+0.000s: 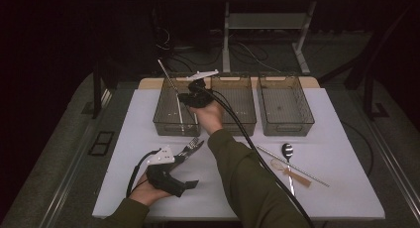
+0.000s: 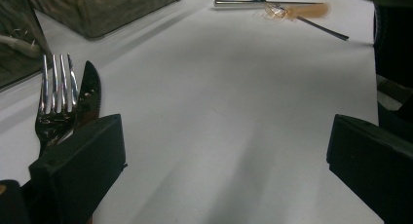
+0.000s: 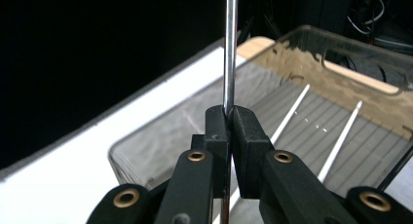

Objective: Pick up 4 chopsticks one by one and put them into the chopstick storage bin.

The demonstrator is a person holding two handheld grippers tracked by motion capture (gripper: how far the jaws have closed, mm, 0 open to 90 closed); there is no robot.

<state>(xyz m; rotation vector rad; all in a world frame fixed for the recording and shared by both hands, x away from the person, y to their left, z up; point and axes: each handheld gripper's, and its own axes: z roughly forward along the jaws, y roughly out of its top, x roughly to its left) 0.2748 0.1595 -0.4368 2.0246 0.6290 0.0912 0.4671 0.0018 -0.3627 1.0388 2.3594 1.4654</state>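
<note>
two pairs of tongs in my hands. my left tongs point(image 1: 190, 184) sit low and near me on the white table point(image 1: 346, 188), jaws spread wide with nothing but bare tabletop between them. just beside their left jaw, in the left gripper view, lie a fork point(image 2: 53, 104) and a dark knife point(image 2: 88, 95), side by side and touching, both partly hidden under that jaw. farther out past those jaws, well apart, a metal straw point(image 2: 253, 3), a wrapped pick point(image 2: 294, 10) and a spoon point(image 1: 288, 151) lie together.

my right tongs point(image 3: 229, 118) are out ahead over the leftmost bin point(image 1: 163, 120), jaws pressed together on a thin metal rod point(image 3: 230, 44), which stands straight up out of the pads and also shows below them. in the high view the rod point(image 1: 171, 86) slants across that bin, its top end past the far rim. under the right tongs, on the bin's ribbed floor, lie two pale sticks point(image 3: 291, 113), slanted and apart. beyond, to the right of these tongs, stand a middle bin point(image 1: 237, 114) and a right bin point(image 1: 285, 114).
</note>
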